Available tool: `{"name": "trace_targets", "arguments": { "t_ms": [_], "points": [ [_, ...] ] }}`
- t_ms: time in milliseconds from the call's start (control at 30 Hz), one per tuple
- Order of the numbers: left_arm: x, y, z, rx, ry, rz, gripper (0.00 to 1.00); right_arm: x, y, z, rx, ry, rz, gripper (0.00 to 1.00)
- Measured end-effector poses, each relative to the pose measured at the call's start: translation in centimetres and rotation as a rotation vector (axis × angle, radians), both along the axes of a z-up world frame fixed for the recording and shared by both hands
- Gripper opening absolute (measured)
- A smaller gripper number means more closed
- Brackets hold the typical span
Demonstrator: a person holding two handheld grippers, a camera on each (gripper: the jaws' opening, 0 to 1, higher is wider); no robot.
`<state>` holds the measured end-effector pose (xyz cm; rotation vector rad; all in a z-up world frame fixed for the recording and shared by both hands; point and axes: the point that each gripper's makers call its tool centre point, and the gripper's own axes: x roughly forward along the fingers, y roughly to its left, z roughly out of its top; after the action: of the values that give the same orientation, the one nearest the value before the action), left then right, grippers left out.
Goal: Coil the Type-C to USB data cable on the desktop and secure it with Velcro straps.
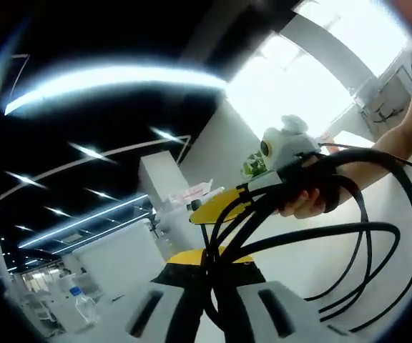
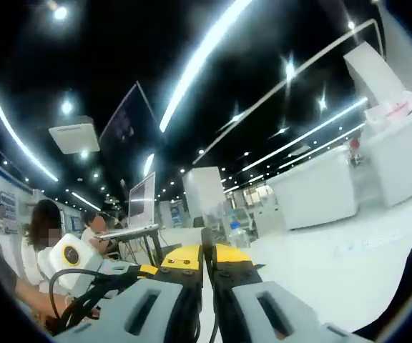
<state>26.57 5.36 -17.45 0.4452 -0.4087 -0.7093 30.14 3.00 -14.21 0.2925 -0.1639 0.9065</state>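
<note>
The cable (image 1: 349, 236) was the landmark: several black loops hung in the air, well above the white surface (image 1: 406, 207), gathered where they passed down between the left gripper's (image 1: 213, 268) fingers. Those yellow-tipped fingers stood nearly shut on the bunched strands. In the left gripper view the right gripper (image 1: 224, 204) came in from the right of the loops, with a hand (image 1: 313, 200) behind it, and the cable ran along its body; whether its tips pinched a strand there was hard to tell.

In the right gripper view the right gripper's (image 2: 207, 268) own fingers stood closed to a thin slit with a dark strand running up the gap, so it appeared to grip the cable too. The left gripper (image 2: 109, 279) showed to the left of it, with cable loops (image 2: 66, 293) beside it.

The coiling step looked to be in hand, with loops formed but loose and uneven. No strap could be made out. The next move likely called for evening the loops into one bundle, held firm by one gripper, while the other fetched and wrapped the strap.

A bottle (image 1: 84, 304) stood far from the cable on the surface.
</note>
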Motion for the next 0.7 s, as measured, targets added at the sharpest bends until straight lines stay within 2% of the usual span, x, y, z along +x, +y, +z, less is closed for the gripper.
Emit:
{"name": "trace_targets", "arguments": {
  "t_ms": [200,400,700],
  "points": [
    [0.2,-0.1,-0.2,0.0,0.001,0.004,0.06,-2.2,1.6,0.9,-0.033,-0.071,0.041,0.04],
    [0.4,0.2,-0.1,-0.028,0.008,0.019,0.06,-2.5,1.8,0.8,-0.03,-0.064,0.047,0.04],
    [0.5,0.6,-0.1,-0.021,-0.004,0.053,0.06,-2.0,1.3,1.2,-0.011,-0.052,0.037,0.04]
  ]
}}
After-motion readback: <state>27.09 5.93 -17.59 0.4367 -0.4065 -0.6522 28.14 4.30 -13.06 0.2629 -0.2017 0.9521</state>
